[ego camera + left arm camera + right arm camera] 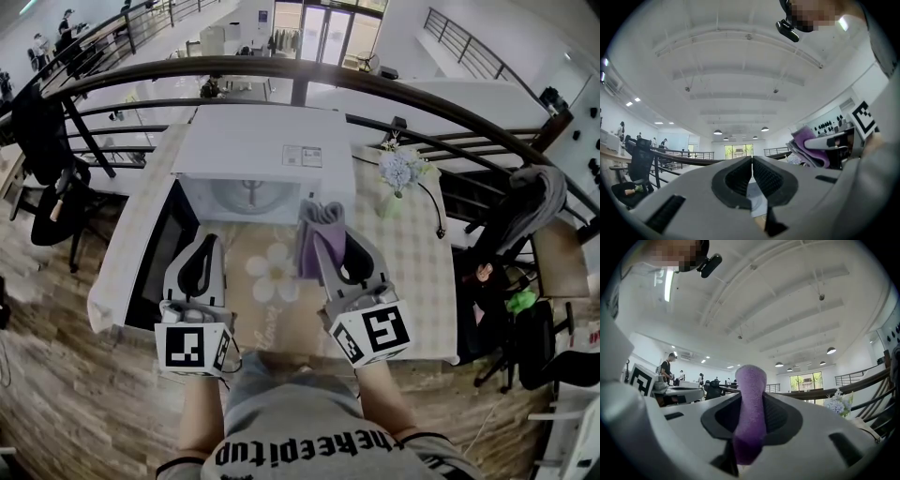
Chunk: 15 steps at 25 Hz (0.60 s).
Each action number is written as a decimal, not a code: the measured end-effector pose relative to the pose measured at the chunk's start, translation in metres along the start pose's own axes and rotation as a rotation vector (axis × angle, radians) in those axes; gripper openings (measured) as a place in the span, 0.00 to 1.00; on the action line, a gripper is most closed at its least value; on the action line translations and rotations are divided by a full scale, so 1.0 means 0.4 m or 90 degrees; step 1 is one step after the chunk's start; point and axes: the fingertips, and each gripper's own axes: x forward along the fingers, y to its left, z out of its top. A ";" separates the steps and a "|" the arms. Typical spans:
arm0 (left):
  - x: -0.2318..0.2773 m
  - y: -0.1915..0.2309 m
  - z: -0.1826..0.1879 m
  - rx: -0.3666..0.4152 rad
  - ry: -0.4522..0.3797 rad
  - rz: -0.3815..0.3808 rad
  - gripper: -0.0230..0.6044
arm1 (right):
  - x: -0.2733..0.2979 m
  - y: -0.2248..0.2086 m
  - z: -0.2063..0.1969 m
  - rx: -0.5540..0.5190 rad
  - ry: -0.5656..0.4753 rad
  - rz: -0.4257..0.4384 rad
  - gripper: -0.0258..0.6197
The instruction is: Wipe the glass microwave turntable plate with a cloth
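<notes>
Our right gripper [750, 414] is clamped on the purple cloth [751, 377], and our left gripper [752, 176] is pinched together on nothing. Center frame, the glass plate [246, 199] sits inside the open microwave [272, 141].

"What sort of place are you in?"
"A big open office hall, and I'm up on a gallery. A curved dark railing [394, 89] runs behind my table [427, 281], with desks [679, 393] and office chairs [640, 159] all round."
"What else shows it?"
"People [667, 365] working at those desks, round ceiling lamps [717, 132], and glass doors [737, 151] at the far end"
</notes>
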 end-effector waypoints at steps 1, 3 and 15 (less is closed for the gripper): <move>0.000 -0.005 0.002 0.001 0.000 -0.001 0.05 | -0.004 -0.003 0.003 -0.001 -0.002 -0.001 0.19; 0.001 -0.016 0.005 0.002 -0.002 -0.003 0.05 | -0.011 -0.009 0.009 -0.001 -0.006 -0.002 0.19; 0.005 -0.044 0.013 0.009 -0.006 -0.005 0.05 | -0.028 -0.027 0.023 0.007 -0.022 -0.005 0.19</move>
